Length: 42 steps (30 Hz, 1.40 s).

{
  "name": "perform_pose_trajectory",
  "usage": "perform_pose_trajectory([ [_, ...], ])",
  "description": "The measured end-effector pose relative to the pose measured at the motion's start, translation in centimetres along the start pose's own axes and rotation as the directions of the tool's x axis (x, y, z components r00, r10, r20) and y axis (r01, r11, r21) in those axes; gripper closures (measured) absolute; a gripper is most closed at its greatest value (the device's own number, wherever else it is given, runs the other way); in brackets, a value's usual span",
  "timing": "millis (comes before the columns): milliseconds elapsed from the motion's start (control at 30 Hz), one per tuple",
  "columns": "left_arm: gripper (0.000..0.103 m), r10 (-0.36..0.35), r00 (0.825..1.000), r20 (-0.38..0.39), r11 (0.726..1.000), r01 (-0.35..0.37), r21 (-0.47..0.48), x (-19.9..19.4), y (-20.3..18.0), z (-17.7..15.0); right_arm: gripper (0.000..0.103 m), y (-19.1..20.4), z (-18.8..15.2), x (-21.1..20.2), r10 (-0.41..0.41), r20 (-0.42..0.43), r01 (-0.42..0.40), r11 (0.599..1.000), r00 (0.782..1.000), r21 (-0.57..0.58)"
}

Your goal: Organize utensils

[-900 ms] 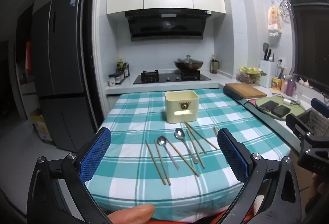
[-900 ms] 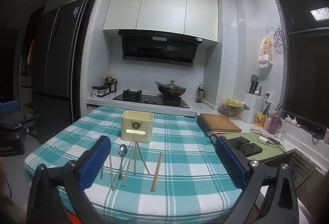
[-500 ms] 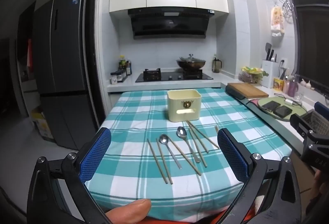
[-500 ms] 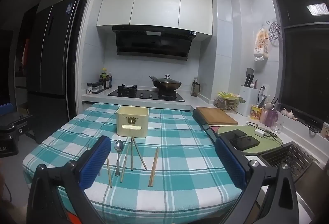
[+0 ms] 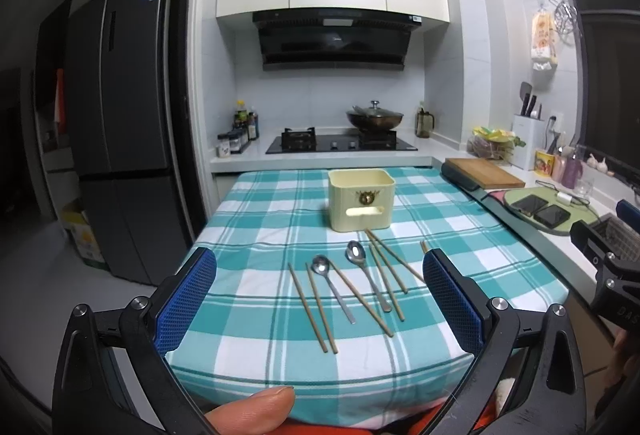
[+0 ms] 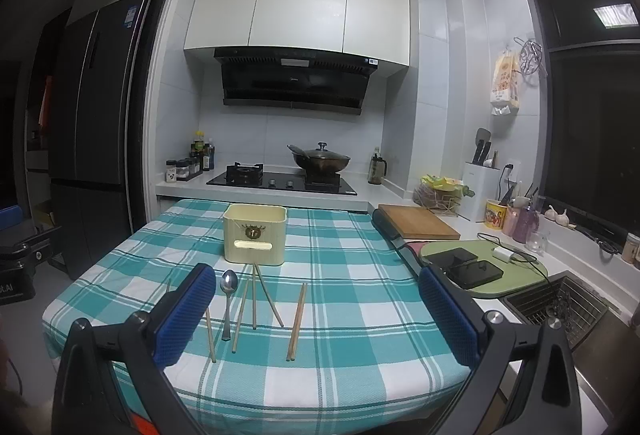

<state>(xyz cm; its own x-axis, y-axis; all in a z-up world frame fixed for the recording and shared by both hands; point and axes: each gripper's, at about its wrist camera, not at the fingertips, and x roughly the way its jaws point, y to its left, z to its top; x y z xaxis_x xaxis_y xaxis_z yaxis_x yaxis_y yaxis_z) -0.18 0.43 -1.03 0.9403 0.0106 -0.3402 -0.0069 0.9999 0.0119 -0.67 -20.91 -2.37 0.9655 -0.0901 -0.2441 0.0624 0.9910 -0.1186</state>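
A cream utensil holder [image 5: 361, 200] stands on the teal checked tablecloth [image 5: 256, 311]; it also shows in the right wrist view [image 6: 255, 238]. In front of it lie two metal spoons [image 5: 333, 288] [image 5: 367, 274] and several wooden chopsticks [image 5: 313, 307]. The right wrist view shows one spoon [image 6: 228, 299] and chopsticks [image 6: 297, 321]. My left gripper [image 5: 320, 303] is open and empty, held before the table's near edge. My right gripper [image 6: 316, 313] is open and empty, to the right of the left one.
A wooden cutting board [image 6: 418, 221] and a green mat with two phones [image 6: 474, 267] lie on the counter at the right. A sink [image 6: 560, 305] is at the right front. A stove with a wok [image 5: 374, 121] is behind the table, a fridge [image 5: 120, 123] at the left.
Both grippers have risen and tilted a little; the table sits lower in both views. Nothing on the table has moved. Both grippers stay open.
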Motion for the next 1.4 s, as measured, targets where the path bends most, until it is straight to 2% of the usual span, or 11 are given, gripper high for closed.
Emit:
perform_pose_trajectory([
  [1400, 0.000, -0.015, 1.000, -0.022, 1.000, 0.015, 0.005, 0.8, -0.2, 0.1, 0.000, -0.8, -0.2, 0.2, -0.003, -0.027, 0.004, 1.000, 1.000, 0.018],
])
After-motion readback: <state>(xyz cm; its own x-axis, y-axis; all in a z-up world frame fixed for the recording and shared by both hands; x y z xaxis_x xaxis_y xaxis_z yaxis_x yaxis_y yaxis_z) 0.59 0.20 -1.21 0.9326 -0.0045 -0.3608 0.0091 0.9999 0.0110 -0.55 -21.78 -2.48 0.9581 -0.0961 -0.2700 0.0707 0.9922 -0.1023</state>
